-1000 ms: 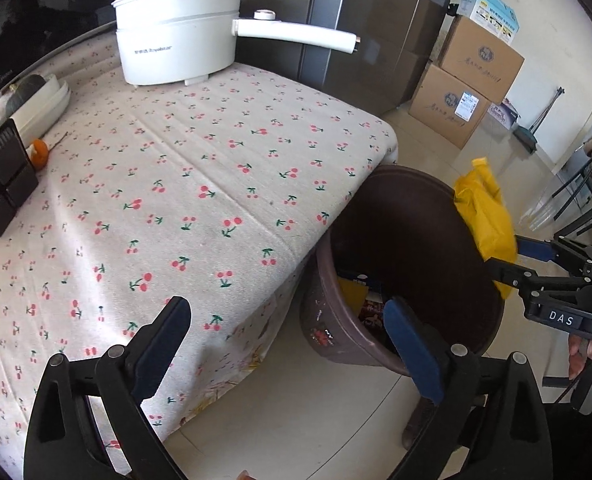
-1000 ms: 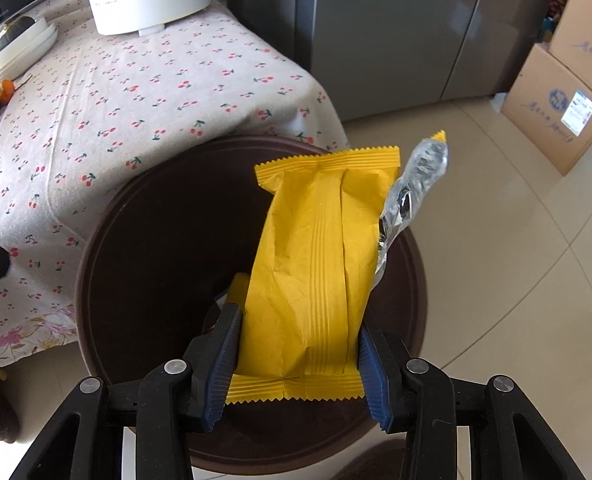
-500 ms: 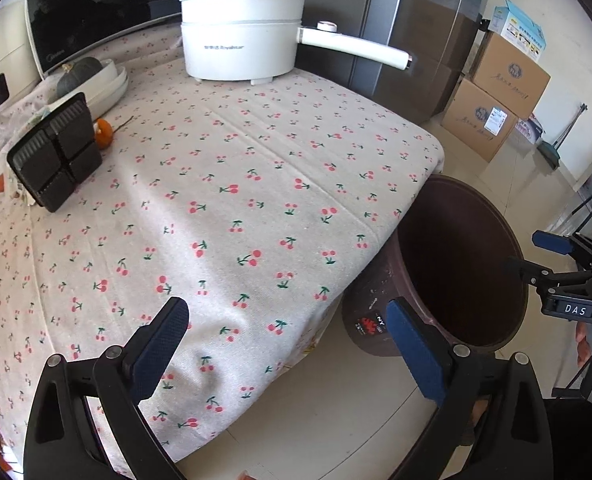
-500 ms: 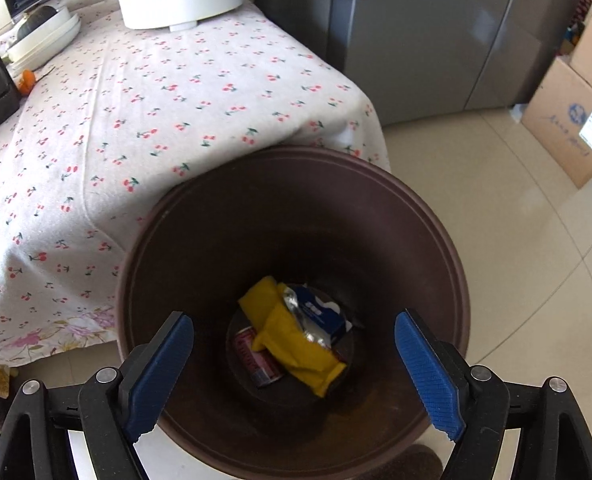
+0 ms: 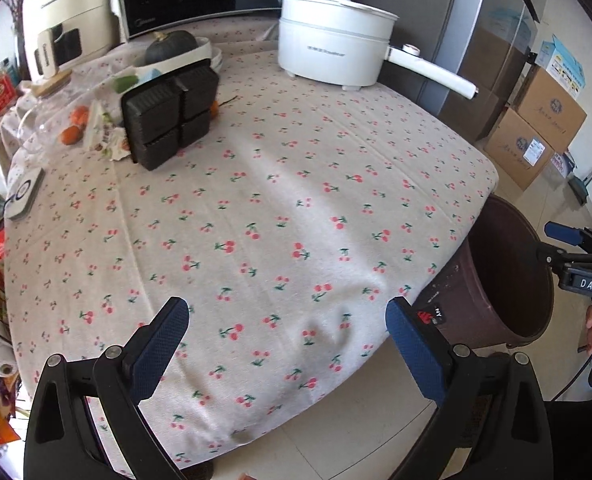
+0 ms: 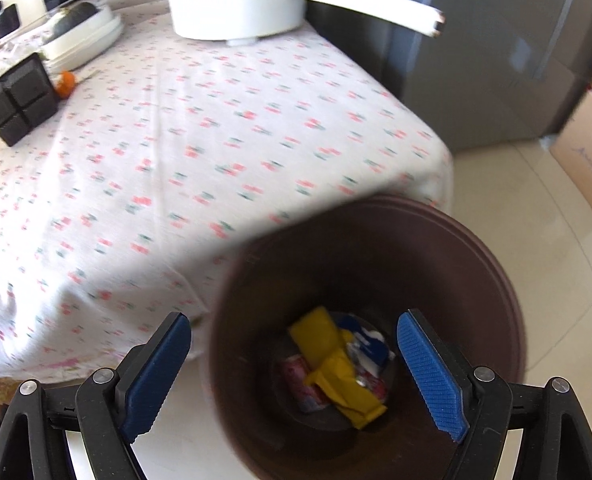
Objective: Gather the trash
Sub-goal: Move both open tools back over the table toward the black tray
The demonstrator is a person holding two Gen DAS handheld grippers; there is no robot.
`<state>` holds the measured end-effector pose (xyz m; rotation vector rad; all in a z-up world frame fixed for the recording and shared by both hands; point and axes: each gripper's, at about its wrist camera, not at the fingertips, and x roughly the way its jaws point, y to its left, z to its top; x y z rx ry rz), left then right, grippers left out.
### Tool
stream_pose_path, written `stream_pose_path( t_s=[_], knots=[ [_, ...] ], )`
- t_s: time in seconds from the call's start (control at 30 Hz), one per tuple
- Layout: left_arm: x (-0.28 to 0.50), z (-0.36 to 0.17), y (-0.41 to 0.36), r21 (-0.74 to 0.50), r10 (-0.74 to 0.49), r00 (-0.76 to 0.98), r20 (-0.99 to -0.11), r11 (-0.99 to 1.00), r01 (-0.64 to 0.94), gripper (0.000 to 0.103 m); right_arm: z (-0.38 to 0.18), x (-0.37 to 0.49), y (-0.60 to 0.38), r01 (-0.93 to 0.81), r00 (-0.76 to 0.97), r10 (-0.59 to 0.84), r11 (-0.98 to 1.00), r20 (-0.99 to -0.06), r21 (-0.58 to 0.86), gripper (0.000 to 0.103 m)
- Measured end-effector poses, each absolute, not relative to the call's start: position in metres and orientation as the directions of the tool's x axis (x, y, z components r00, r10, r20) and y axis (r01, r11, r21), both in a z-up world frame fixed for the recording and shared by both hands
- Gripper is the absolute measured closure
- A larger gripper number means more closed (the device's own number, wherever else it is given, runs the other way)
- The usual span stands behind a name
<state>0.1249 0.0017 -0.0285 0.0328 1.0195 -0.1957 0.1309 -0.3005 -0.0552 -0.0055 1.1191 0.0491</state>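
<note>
Left gripper [image 5: 286, 338] hung over the table [image 5: 296, 208], jaws spread, empty. Remaining trash looked like the crumpled wrapper [image 5: 106, 136] far-left beside the black tray [image 5: 172, 114], up and left of those jaws, so the left hand sat nearer. Right gripper [image 6: 294, 364], jaws wide and empty, was above the brown bin [image 6: 508, 280]; yellow packet [image 6: 336, 376] lay at its bottom

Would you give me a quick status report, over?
Left gripper and right gripper open, empty. Yellow wrapper in brown bin. Nothing in the way.
</note>
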Motion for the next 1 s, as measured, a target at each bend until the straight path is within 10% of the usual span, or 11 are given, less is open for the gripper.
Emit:
stream_pose_path(
  t_s=[1.0],
  knots=[
    [0.300, 0.005, 0.142, -0.334, -0.139, 0.594, -0.792, 0.914, -0.231, 0.003, -0.061, 0.195, -0.213, -0.194, 0.443, 0.056, 0.980, -0.895, -0.035, 0.011]
  ],
)
